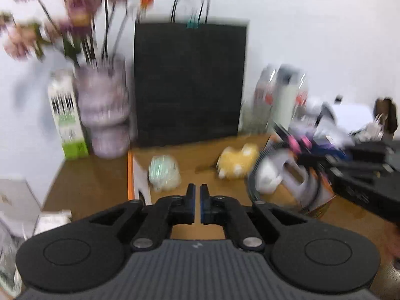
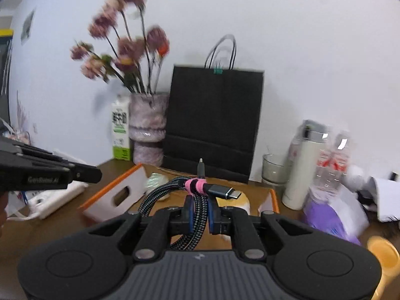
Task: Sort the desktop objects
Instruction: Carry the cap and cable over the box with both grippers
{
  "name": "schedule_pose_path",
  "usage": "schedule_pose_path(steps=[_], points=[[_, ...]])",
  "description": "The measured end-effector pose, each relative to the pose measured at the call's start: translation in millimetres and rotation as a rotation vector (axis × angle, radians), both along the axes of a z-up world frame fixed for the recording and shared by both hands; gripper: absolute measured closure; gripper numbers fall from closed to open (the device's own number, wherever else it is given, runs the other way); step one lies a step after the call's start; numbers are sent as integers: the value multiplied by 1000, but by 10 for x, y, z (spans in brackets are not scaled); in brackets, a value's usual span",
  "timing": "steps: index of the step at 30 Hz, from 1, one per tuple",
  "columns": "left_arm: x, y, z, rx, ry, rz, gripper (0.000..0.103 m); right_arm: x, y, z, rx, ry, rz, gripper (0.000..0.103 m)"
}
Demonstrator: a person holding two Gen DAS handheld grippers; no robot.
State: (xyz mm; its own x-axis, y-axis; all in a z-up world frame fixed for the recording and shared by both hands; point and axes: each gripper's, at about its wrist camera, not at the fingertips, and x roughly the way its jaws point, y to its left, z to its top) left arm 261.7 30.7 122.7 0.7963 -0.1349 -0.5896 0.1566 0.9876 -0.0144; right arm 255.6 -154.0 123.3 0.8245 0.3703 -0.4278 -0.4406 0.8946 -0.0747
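Observation:
My right gripper [image 2: 199, 201] is shut on a coiled braided charging cable [image 2: 175, 190] bound with a pink strap [image 2: 195, 186]; its USB-C plug [image 2: 222, 191] sticks out to the right. It hangs above an orange-rimmed white storage box [image 2: 117, 195] that holds a pale green plush [image 1: 163, 172] and a yellow plush [image 1: 236, 162]. My left gripper [image 1: 197, 191] is shut and empty, just in front of the box [image 1: 136, 175]. In the left wrist view the right gripper with the cable [image 1: 297, 145] shows at the right, blurred.
At the back wall stand a black paper bag [image 1: 190, 82], a vase of pink flowers [image 1: 105, 110] and a green-white carton [image 1: 67, 117]. A glass [image 2: 275, 168], a white flask [image 2: 303, 170], plastic bottles [image 2: 332, 160] and purple paper [image 2: 330, 215] crowd the right. A white power strip [image 2: 50, 197] lies at the left.

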Motion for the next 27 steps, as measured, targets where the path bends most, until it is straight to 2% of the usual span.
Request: schedule_pose_path(steps=[1,3,4,5,6,7,9,12,15,19,21,22,23,27], points=[[-5,29,-27,4,18,-1,96,236,91,-35,-25,20,9,93],[-311,135,-83,-29,12,-9,67,530,181,-117,-54,42,-12,93],[-544,183,-131,-60,17,-26,34,587,191,-149,-57,47,-15,93],[-804,215,-193,-84,29,-65,18,599,169,-194,-49,54,-13,93],[-1125,256,-279,-102,41,-115,16,572,131,-236,-41,58,-4,94],[-1413,278,-378,-107,53,-146,16,487,84,-283,-38,53,2,94],[-1954,255,-639,-75,127,-191,16,322,-7,-350,-49,34,15,94],[-2434,213,-923,-97,246,-233,22,112,-135,-337,-26,23,5,94],[-2789,197,-978,-80,251,-275,23,-125,-249,-222,0,-6,-13,94],[-3052,165,-936,-31,241,-296,26,-407,-371,-13,25,-58,-53,94],[-3117,146,-948,-21,228,-297,46,-629,-475,124,49,-81,-64,94],[-3145,118,-975,-11,233,-284,66,-758,-537,177,69,-85,-69,94],[-3164,78,-1019,-1,244,-273,74,-921,-601,204,92,-86,-67,94],[-3308,-11,-1022,30,179,-260,74,-1469,-726,60,120,-27,-62,94]])
